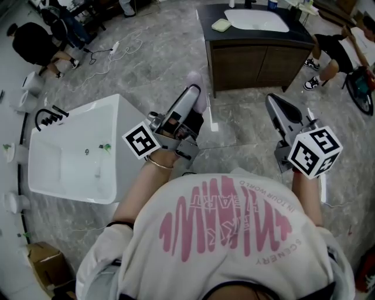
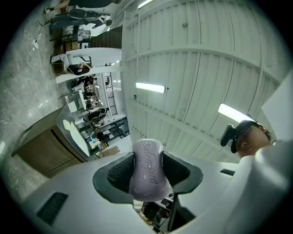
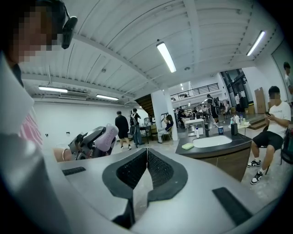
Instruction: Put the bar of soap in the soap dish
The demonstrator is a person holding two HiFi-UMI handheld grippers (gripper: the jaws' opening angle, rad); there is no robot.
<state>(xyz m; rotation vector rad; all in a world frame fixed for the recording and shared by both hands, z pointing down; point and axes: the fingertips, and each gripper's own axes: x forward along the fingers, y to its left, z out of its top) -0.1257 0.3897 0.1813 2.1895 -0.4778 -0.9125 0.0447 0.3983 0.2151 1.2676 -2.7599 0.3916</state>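
From up top, only the pale tip of the soap pokes out past the left gripper; the rest is buried between its jaws. In the left gripper view the soap's bottom end dips behind the gripper body too. That pale green thing on the tabletop is way too small to tell what it is. The bottles at the back get clipped by the top edge. The hand under the right gripper is hidden.

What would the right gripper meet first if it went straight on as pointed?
Nothing close: beyond the right gripper the way looks free over open floor; the vanity sits right of that line, though depth is unclear.
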